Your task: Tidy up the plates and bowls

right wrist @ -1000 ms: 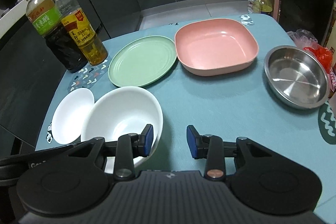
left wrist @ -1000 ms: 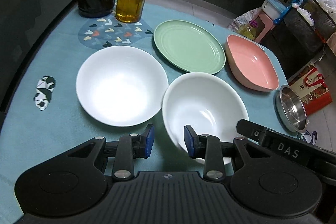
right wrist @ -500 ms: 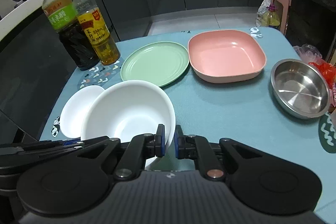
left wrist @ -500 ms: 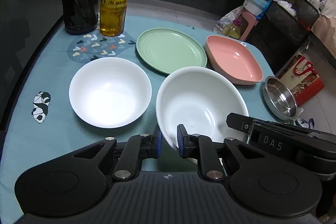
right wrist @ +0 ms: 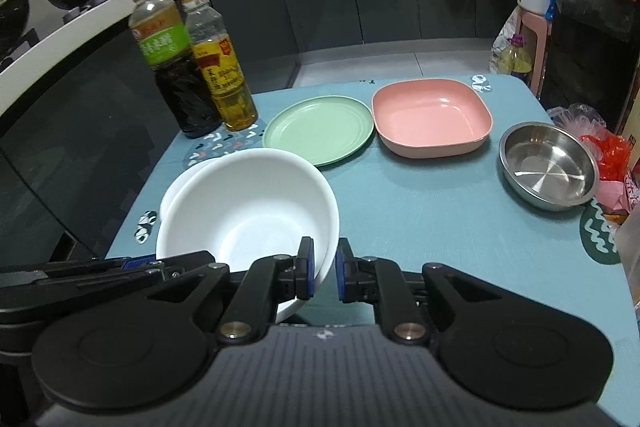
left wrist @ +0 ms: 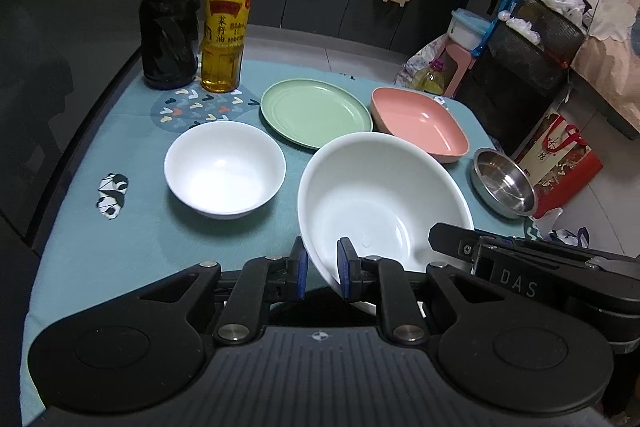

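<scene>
1. The left gripper (left wrist: pixel 322 269) is clamped on the near rim of the large white bowl (left wrist: pixel 380 203), one blue pad inside the wall and one outside.
2. The right gripper (right wrist: pixel 322 269) pinches the same bowl's rim (right wrist: pixel 248 203) from the opposite side, so both tools hold it, tilted and raised off the teal table cover (right wrist: pixel 420 211).
3. Just to the left sits the smaller white bowl (left wrist: pixel 225 169), upright on the cover; in the right wrist view the held bowl hides most of it (right wrist: pixel 178 183).
4. Behind them lie the green plate (left wrist: pixel 316 113) and, touching or nearly touching it, the pink square dish (left wrist: pixel 420 123).
5. The steel bowl (right wrist: pixel 548 163) rests near the table's right edge, apart from the others.
6. At the far left corner stand a dark vinegar bottle (left wrist: pixel 170 3) and an oil bottle (left wrist: pixel 226 19), side by side.
</scene>
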A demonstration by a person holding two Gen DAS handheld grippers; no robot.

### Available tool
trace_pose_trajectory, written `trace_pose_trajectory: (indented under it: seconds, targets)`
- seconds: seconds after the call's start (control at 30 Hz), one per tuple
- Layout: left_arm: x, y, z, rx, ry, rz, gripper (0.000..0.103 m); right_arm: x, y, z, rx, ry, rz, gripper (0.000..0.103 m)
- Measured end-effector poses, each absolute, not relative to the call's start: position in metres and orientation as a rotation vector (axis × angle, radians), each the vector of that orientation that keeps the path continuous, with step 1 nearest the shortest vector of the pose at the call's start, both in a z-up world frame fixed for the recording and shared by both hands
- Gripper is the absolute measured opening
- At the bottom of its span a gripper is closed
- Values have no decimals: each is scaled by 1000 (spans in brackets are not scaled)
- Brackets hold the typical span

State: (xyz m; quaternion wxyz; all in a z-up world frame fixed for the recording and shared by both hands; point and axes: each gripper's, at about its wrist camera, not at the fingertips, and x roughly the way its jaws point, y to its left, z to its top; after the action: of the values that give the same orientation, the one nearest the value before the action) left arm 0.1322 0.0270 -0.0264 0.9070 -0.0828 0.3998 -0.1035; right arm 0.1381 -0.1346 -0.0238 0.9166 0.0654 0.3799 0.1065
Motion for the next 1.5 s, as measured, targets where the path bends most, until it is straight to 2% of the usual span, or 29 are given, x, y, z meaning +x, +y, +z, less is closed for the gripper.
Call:
trace_pose_trajectory:
  seconds: [0.43, 0.87, 1.5]
  targets:
    - [77, 41, -12, -178, 761, -220, 14, 89, -124, -9, 108, 724, 249, 9]
    - [44, 40, -36, -145, 852, -229, 16, 56, -120, -29, 92, 784, 262, 9]
    - [45, 35, -63, -103, 961, -218, 16, 58, -118, -60, 73, 892, 240, 9]
